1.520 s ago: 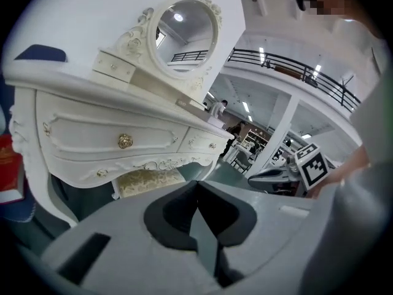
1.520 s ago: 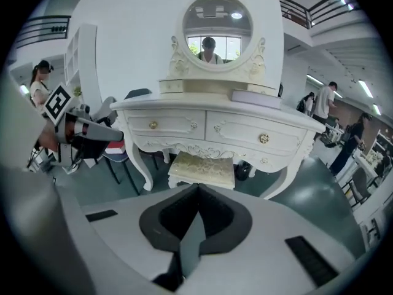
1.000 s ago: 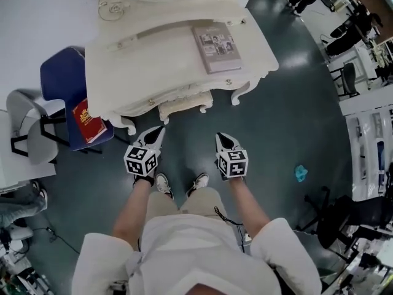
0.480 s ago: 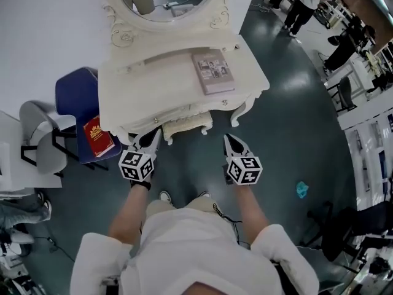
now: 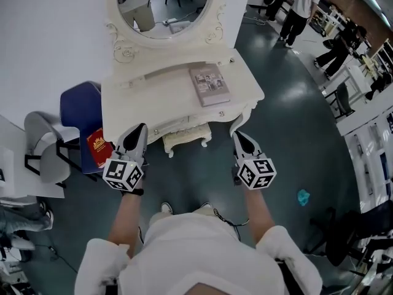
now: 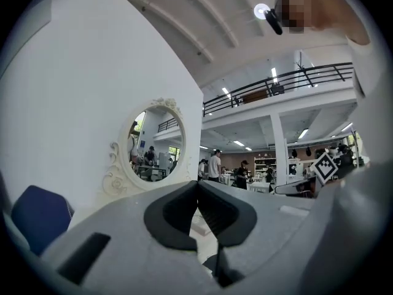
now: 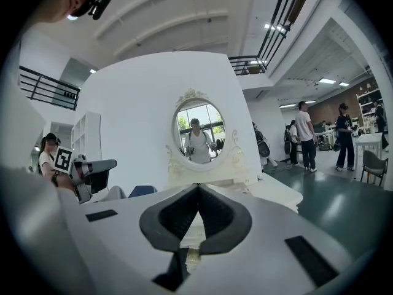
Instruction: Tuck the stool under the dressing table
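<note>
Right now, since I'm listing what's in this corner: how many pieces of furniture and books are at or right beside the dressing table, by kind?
Dressing table: 1
Stool: 1
Chairs: 2 (blue chair, grey chair)
Books: 2 (grey book, red book)
Total: 6

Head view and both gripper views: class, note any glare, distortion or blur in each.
Head view: sharp, soft glare on the floor right of the dressing table. Left gripper view: round black vignette, a ceiling lamp flares. Right gripper view: same dark rim, the mirror stays sharp.
</note>
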Tool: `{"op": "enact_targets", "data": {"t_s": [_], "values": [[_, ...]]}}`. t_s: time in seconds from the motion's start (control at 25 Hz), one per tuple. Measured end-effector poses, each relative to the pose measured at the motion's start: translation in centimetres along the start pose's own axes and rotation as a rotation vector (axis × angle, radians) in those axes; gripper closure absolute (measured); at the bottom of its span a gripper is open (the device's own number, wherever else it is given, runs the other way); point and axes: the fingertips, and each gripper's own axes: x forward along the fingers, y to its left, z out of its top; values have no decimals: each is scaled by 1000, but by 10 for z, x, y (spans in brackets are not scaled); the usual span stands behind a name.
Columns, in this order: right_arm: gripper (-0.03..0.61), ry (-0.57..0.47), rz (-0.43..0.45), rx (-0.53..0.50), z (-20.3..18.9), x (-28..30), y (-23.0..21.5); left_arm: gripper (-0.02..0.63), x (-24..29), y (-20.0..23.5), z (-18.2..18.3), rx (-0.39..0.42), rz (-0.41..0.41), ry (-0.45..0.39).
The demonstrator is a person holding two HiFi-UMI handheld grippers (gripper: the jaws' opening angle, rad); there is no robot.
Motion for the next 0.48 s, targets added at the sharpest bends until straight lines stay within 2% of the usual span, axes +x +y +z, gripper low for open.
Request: {"op": "enact_targets", "data": {"t_s": [0.28,0.48], "values": [[580,-101,0,-52,49,-36,2,598,-29,-6,51,90,27,-94],[580,-144,6,-91,72,-57,4,598,-47,-13,77,103,41,-142]]}}
